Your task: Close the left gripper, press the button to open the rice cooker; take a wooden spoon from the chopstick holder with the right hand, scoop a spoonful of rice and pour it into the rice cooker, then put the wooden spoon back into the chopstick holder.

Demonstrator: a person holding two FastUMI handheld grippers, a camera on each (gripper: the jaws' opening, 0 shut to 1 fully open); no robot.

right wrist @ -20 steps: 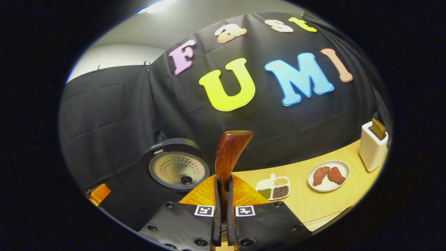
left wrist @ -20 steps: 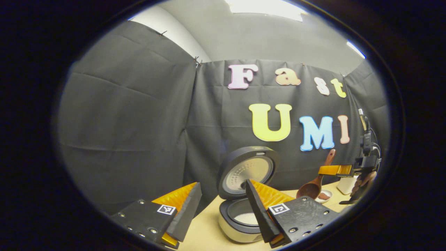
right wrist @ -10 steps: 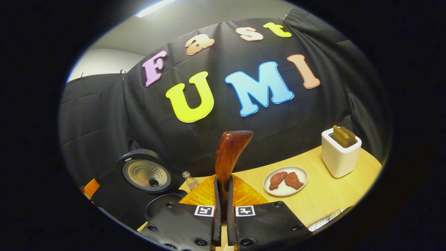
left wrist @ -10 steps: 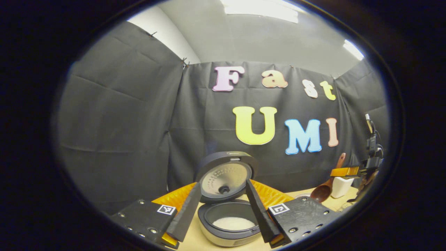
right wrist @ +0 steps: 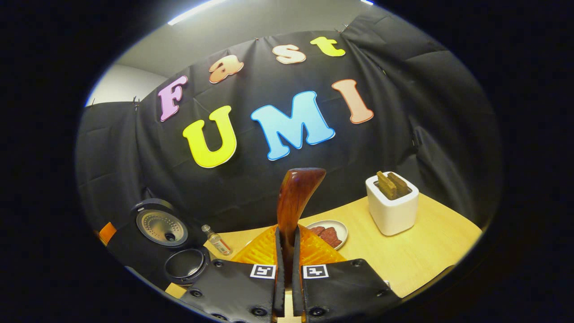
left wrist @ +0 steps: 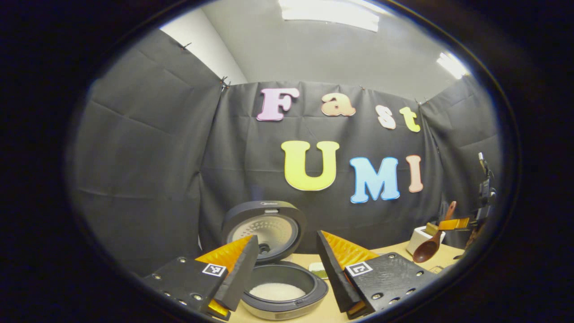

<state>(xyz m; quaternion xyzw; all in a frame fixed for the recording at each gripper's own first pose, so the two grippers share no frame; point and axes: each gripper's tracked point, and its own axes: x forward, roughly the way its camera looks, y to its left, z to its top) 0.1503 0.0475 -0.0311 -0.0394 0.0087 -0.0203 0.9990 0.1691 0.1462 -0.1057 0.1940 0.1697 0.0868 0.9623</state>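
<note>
cooker [left wrist: 278, 287]: lid up, pot open with rice in it, on the counter [right wrist: 426, 251] between the left gripper's fingers in its view
left gripper [left wrist: 287, 269]: fingers apart, nothing held
right gripper [right wrist: 287, 269]: fingers clamped on spoon [right wrist: 293, 202] handle, handle upright
holder [right wrist: 392, 208]: white, probably the chopstick holder; near counter's back edge, bare counter around it
change: since 1 s ago spoon has shifted right, away from cooker toward holder

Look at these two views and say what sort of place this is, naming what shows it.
Probably a mock kitchen staged in a recording booth, not a real home: an open rice cooker with rice inside, a white chopstick holder and a plate of food sit on a wooden table walled by black cloth.
</note>
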